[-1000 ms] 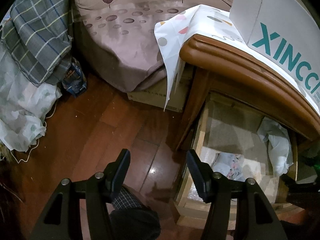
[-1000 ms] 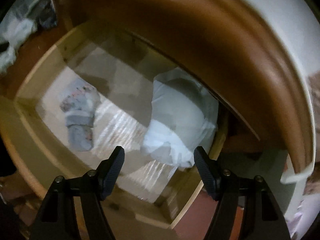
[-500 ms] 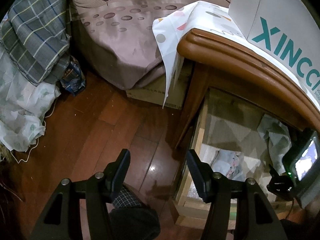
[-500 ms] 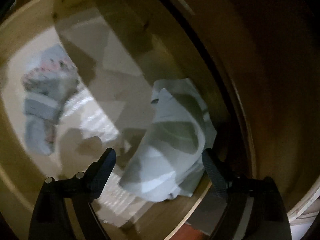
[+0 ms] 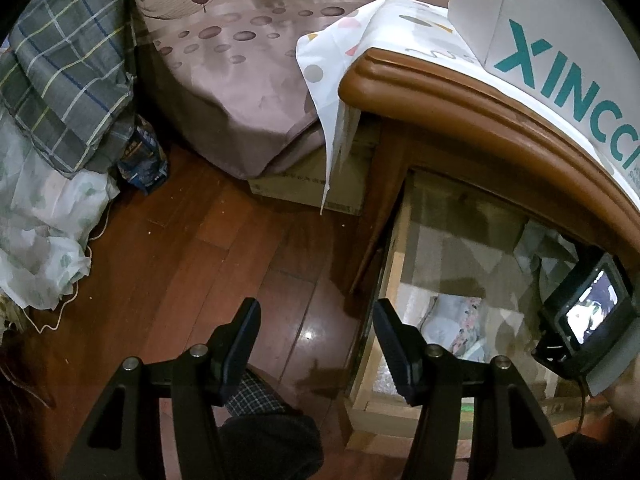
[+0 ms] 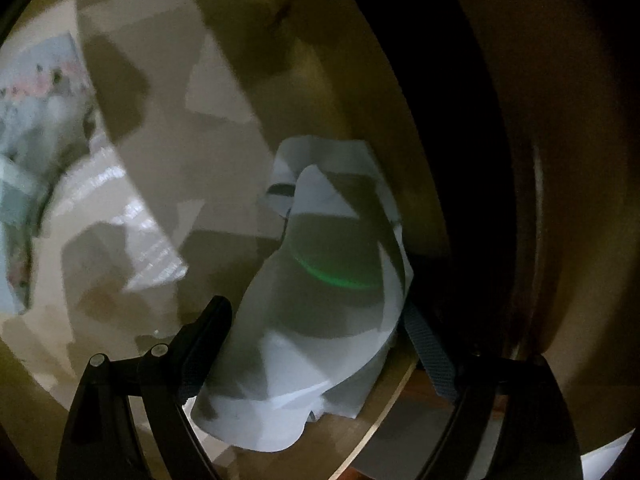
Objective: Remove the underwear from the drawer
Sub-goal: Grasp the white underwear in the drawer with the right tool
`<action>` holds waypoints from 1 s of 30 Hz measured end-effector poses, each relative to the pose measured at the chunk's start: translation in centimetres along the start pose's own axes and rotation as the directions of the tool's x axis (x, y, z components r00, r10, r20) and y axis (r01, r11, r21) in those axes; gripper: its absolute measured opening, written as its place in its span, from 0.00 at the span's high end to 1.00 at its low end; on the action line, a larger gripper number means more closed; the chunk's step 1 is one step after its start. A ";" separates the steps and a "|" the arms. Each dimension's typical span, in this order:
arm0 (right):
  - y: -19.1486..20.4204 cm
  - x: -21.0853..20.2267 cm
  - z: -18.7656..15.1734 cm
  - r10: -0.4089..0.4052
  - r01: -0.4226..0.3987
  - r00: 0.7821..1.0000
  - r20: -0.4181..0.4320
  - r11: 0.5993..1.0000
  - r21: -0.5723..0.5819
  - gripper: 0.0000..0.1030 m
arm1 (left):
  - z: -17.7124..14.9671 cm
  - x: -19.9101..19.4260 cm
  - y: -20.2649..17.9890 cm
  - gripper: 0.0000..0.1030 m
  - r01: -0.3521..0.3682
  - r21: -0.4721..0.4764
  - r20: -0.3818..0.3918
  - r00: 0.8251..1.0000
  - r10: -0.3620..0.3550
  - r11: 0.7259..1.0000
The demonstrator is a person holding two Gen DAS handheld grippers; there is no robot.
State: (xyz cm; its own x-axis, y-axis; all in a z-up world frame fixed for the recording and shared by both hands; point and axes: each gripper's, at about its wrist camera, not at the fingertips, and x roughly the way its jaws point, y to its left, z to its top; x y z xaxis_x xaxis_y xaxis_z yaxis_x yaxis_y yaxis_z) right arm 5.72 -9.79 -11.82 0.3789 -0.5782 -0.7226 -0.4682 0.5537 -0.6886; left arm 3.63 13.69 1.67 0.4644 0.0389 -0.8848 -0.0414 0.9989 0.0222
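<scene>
In the left wrist view, a plaid blanket fills the upper left of the frame, with a bed at the top centre. At the bottom centre the left claw hangs half open over the wooden floor, holding nothing. The open drawer lies at the lower right. In the right wrist view, the pale underwear sits at centre inside the drawer, between the fingers of the wide-open right claw; whether they press it I cannot tell.

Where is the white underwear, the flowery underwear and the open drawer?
White underwear [image 6: 320,340]: right wrist view, middle fold.
Flowery underwear [image 5: 460,320]: left wrist view, patterned front.
Drawer [image 5: 394,276]: left wrist view, left side wall.
</scene>
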 end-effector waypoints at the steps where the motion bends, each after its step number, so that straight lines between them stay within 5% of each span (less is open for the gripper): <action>1: 0.2 0.2 0.1 0.001 -0.001 1.000 -0.003 1.000 -0.012 0.18 | 0.0 0.0 0.0 0.42 -0.002 0.002 0.000 1.000 0.002 1.000; 14: 1.5 2.2 0.4 -0.094 0.091 0.995 -0.034 0.993 -0.076 0.18 | -0.2 0.1 -0.2 0.42 -0.005 0.003 -0.004 1.000 0.005 1.000; 16: 1.7 1.6 0.6 -0.126 0.123 0.991 -0.039 0.989 -0.079 0.23 | -0.2 0.1 -0.2 0.42 -0.004 0.004 -0.005 1.000 0.004 1.000; 18: 2.1 1.9 0.4 -0.085 0.081 0.995 -0.049 0.994 -0.079 0.48 | -0.2 0.1 -0.2 0.42 -0.005 0.003 -0.003 1.000 0.005 1.000; 22: 2.2 2.6 0.3 -0.049 0.045 0.996 -0.080 0.998 -0.050 0.54 | -0.1 0.2 -0.2 0.42 -0.003 0.003 -0.005 1.000 0.003 1.000; 27: 2.2 3.3 1.2 0.037 -0.039 0.996 -0.081 0.999 -0.029 0.81 | 0.0 0.2 0.0 0.42 -0.001 0.004 -0.008 1.000 0.001 1.000; 30: 2.2 3.1 1.6 0.083 -0.084 0.993 -0.083 0.996 -0.014 0.85 | 0.0 0.2 0.0 0.42 0.000 0.004 -0.009 1.000 0.000 1.000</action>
State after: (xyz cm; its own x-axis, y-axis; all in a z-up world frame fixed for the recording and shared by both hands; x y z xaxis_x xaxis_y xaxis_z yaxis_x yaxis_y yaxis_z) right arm 7.14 -9.35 -15.64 0.2712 -0.5784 -0.7694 -0.5097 0.5917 -0.6245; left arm 3.69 13.69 1.46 0.4562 0.0390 -0.8890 -0.0376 0.9990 0.0245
